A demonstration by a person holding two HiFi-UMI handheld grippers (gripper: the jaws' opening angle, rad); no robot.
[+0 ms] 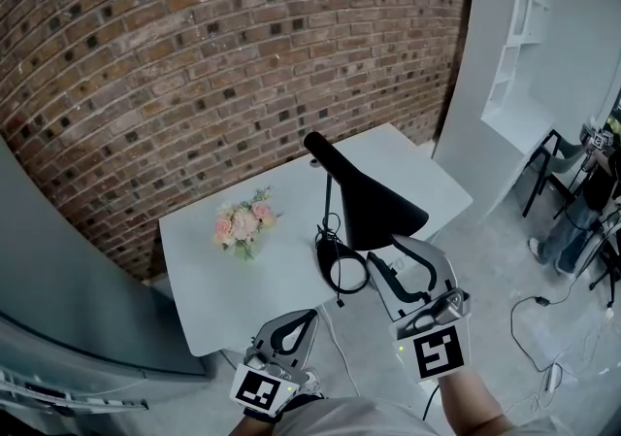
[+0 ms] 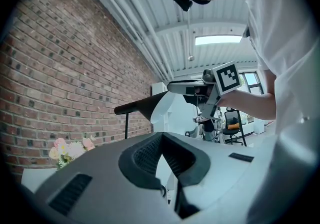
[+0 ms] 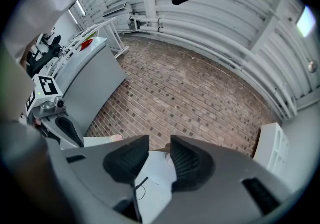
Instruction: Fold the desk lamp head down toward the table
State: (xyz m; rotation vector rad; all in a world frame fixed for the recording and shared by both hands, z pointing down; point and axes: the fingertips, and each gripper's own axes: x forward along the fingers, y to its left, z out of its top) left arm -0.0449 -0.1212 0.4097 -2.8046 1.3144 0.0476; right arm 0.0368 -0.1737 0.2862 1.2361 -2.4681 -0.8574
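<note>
Nearest, left gripper (image 1: 309,318) low by near table edge, jaws pressed together, empty. Right gripper (image 1: 390,254) jaws parted, nothing between, just beside black cone-shaped desk lamp head (image 1: 374,201). Head raised, tilted on thin stem; round black base (image 1: 342,267) on white rectangular table (image 1: 194,279). Pink flower bouquet (image 1: 243,225) farther left. Red brick wall (image 1: 194,55) behind.

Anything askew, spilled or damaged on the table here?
Nothing stands out. The desk lamp stands upright on the table, its cord loosely coiled by its foot. The flowers sit apart from it, and nothing is spilled.
</note>
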